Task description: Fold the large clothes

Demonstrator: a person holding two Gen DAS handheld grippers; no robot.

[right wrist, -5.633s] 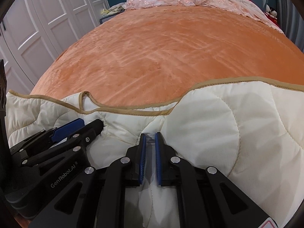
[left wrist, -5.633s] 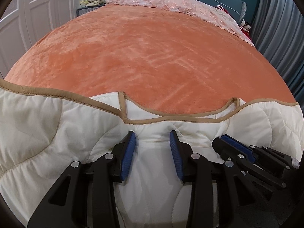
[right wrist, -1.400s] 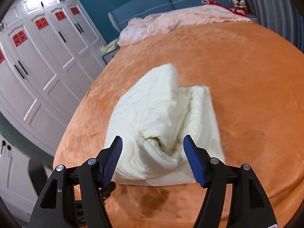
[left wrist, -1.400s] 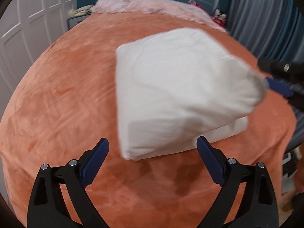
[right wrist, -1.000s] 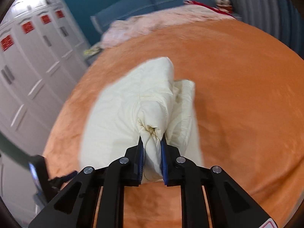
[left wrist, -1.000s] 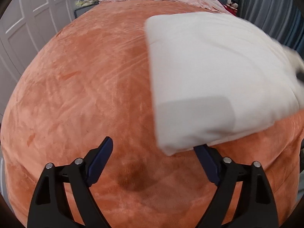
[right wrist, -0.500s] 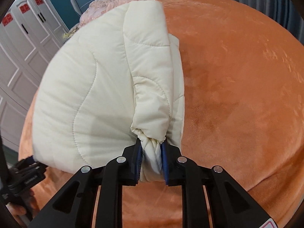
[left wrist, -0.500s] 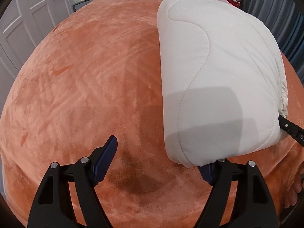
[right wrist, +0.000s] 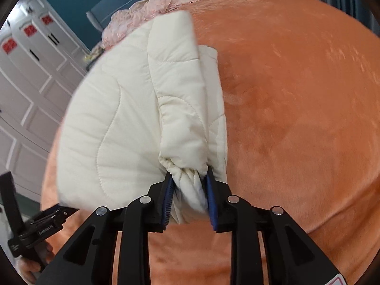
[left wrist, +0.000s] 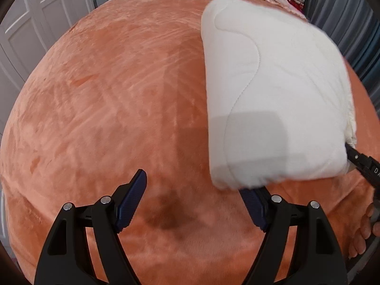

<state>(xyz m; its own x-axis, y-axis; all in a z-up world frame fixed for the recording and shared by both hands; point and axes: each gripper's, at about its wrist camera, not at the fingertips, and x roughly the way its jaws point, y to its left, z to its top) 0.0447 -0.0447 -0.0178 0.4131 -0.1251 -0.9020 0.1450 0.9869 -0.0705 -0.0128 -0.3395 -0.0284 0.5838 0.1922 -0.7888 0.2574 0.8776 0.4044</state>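
A: Noting right gripper [right wrist: 188,196]: jaws just been opening, bunched cuff of folded jacket [right wrist: 133,118] between them, pads appearing barely touching now. Lying on orange blanket [right wrist: 296,95], right of centre, near edge.

B: Logging left gripper [left wrist: 192,201]: standing wide, holding nothing, right finger tucked under jacket's near corner.

A: Flagging risk: cuff snagging on pads while withdrawing, dragging top layer, undoing fold.

B: Also risking puffy padding springing open once freed; near corner catching left finger, sliding toward bed edge.
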